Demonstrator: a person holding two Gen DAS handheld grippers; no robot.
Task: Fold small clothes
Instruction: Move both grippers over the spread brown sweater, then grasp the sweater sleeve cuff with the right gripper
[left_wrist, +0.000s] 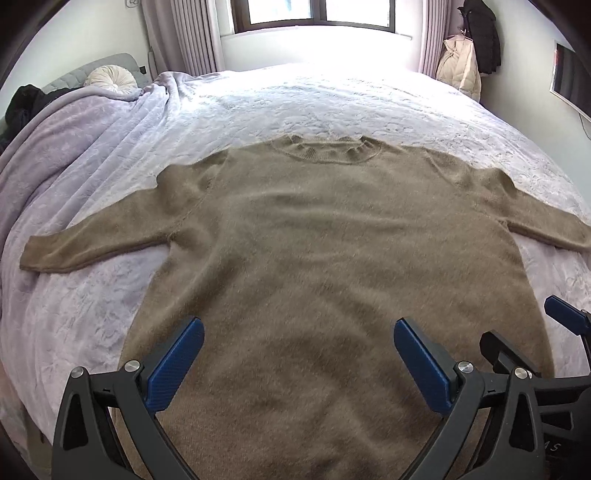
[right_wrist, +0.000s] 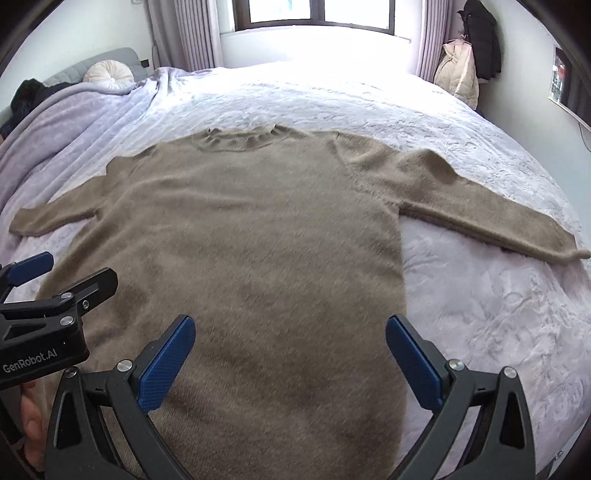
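No fold shows yet: the brown sweater (left_wrist: 332, 258) lies flat on the bed (left_wrist: 92, 314), collar at 12 o'clock, sleeves out, with left gripper (left_wrist: 299, 363) and right gripper (right_wrist: 290, 360) spread, empty, over its hem.

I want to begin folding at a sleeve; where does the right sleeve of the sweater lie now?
In the right wrist view the right sleeve lies flat on the bedspread, stretched rightwards from the sweater, beyond the open right gripper.

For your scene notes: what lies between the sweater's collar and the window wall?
Only bare lavender bedspread lies between the sweater collar and that wall, in both wrist views.
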